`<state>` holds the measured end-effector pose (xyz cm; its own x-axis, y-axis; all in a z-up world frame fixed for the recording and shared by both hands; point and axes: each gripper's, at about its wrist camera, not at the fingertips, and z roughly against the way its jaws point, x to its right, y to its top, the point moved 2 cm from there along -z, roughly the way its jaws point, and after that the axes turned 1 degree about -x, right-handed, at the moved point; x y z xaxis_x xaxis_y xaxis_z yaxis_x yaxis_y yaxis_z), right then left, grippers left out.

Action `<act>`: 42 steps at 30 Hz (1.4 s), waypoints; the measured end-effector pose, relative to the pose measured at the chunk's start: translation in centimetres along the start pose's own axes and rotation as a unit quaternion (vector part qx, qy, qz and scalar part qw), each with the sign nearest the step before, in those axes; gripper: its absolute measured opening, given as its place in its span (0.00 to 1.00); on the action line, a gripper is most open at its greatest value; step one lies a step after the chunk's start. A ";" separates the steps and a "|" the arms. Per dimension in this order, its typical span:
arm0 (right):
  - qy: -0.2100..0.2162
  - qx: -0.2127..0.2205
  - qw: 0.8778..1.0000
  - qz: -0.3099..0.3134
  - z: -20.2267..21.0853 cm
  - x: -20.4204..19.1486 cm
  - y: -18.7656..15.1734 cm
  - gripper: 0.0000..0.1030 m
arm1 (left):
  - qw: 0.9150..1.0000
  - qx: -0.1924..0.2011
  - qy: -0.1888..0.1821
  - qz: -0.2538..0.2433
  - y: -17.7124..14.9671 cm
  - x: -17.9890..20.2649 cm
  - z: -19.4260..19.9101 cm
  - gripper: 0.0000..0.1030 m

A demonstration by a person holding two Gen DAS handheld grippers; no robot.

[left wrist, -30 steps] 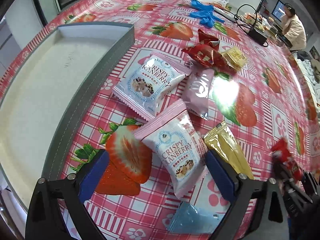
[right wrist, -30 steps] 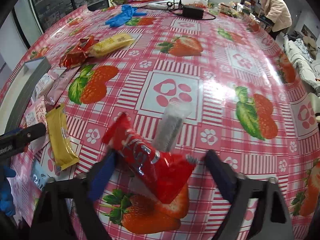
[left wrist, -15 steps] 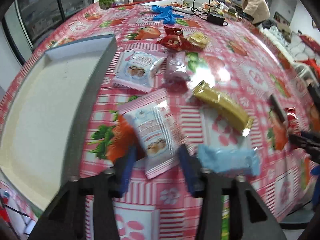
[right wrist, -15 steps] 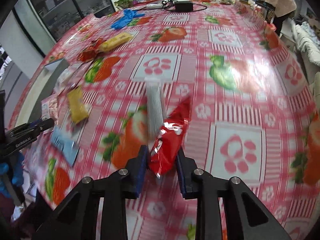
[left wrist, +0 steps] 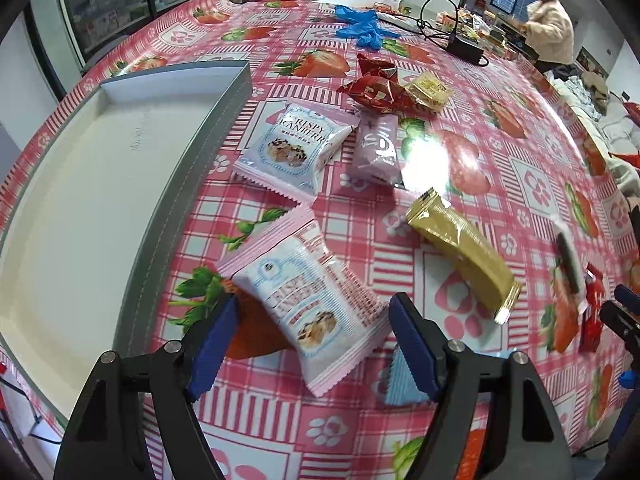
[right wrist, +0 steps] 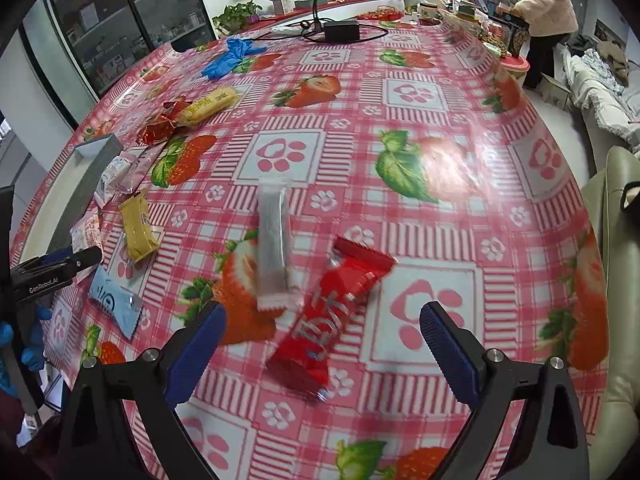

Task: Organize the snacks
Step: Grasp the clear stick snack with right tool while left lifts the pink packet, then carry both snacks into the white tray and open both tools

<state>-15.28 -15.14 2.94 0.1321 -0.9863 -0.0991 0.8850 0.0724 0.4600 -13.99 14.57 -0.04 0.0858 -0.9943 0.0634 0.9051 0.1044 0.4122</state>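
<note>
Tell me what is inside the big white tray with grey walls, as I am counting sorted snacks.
No snacks show inside the white tray with grey walls; only its bare floor. The near-left part runs out of frame, unseen.

Two pink-edged Crispy Kanberry packets show in the left wrist view, one at lower centre (left wrist: pixel 310 308) and one at upper centre (left wrist: pixel 294 148). One mauve packet (left wrist: pixel 376 148) lies right of the upper one. Two crinkled dark red wrappers (left wrist: pixel 374 82) sit near the top centre, with one pale yellow packet (left wrist: pixel 428 90) at their right. One gold bar (left wrist: pixel 460 248) lies right of centre, and one light blue packet (left wrist: pixel 402 380) at lower right of centre. The right wrist view adds one bright red bar (right wrist: pixel 332 316) and one grey stick packet (right wrist: pixel 274 240), both at centre. One grey tray (left wrist: pixel 192 168) fills the left. One pair of blue gloves (left wrist: pixel 362 28) lies at the top.
</note>
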 end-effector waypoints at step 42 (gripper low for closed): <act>0.199 -0.028 0.969 0.147 -2.5 -26.7 9.5 0.18 | 0.989 0.104 0.039 0.094 1.9 -15.6 8.1 0.42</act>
<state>-9.31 12.28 7.77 0.5334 -0.7874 -0.3089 0.8047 0.3598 0.4723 -16.97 30.44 7.11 0.2833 -0.9549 0.0893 0.7658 0.2812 0.5784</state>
